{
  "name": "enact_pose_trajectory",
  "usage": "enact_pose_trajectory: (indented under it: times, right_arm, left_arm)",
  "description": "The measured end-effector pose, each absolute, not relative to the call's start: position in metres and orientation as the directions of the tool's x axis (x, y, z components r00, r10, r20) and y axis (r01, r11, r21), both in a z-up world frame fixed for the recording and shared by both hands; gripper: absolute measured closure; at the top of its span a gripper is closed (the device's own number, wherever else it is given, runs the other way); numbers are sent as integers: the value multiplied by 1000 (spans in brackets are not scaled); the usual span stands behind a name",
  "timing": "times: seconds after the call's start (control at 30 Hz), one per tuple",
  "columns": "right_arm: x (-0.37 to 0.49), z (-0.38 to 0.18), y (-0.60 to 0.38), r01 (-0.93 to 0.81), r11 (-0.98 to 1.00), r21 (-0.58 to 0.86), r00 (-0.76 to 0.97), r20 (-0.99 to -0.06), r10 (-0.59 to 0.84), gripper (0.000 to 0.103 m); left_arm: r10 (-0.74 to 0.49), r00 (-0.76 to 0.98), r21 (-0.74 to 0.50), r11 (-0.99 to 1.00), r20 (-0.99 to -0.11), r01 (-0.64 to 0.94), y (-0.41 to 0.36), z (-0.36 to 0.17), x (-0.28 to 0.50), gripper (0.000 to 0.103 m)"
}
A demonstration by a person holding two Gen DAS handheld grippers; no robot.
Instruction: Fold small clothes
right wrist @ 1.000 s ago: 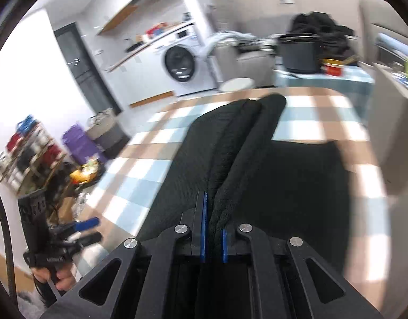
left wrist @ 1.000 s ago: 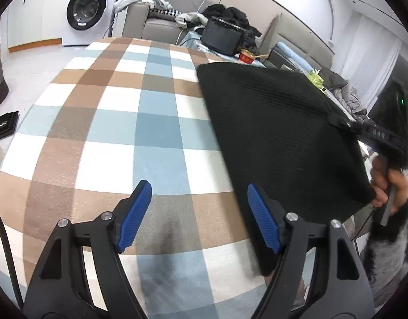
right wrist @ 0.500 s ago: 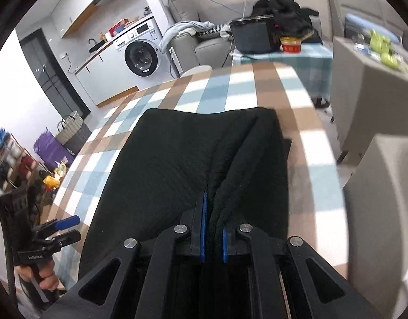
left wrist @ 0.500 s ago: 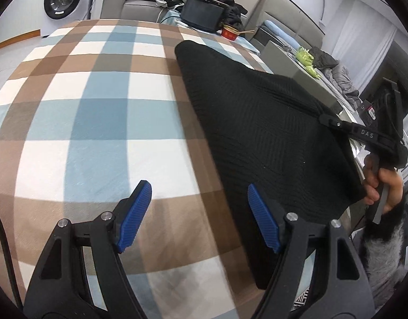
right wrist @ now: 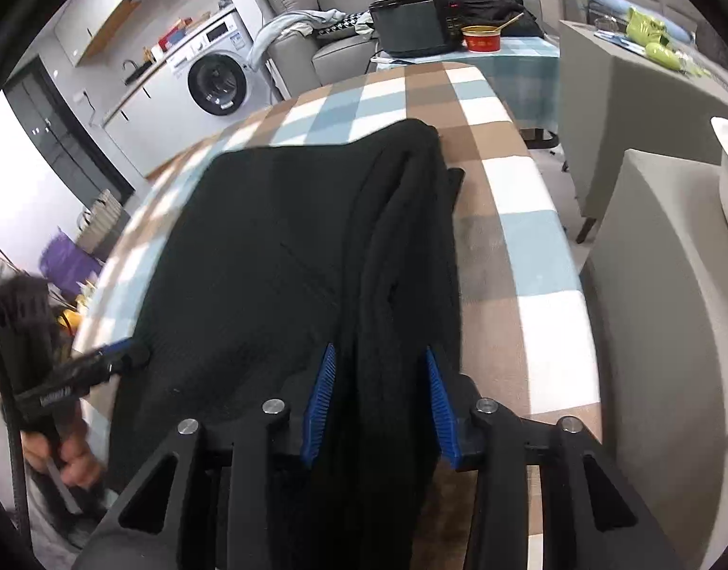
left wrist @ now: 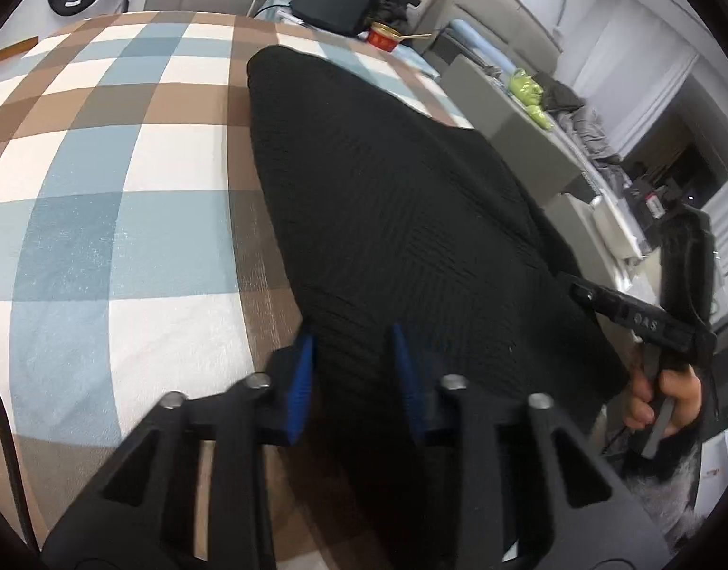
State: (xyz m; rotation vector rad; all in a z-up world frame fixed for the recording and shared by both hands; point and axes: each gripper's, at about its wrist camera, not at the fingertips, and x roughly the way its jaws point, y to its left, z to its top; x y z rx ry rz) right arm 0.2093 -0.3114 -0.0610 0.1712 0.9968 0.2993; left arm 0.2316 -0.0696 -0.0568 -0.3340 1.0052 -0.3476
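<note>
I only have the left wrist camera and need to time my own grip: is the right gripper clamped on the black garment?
Observer: No. The right gripper is open. Its blue pads stand on either side of the black garment with a gap between them.
Operator: What sits between the pads?
Observer: A bunched lengthwise fold running along the garment's right side.
Operator: Is that side hanging off the table?
Observer: Where it shows, it lies on the checked table, with bare checks to its right.

matt black ribbed knit garment (left wrist: pixel 401 218) lies on a smooth, faintly sheened checked tablecloth (left wrist: pixel 102 199).
</note>
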Motion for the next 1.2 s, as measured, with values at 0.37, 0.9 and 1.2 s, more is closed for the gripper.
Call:
enact_pose_trajectory:
  times: [0.37,0.9,1.2]
  right_arm:
    - [223,-77,-292,-168,906,390,469,-777,421,82]
    - [204,-60,-248,-232,912,338,479,-776,410,74]
    - [229,-40,-213,-331,839,431,456,-706,543,68]
  left_arm:
    - [-356,558,-371,924,-750,91,-43,-52,236,92]
    - [-225,628,-285,958,-745,5,28,-27,216,65]
    - [-312,607,-317,943,-731,103,1,-22,201,28]
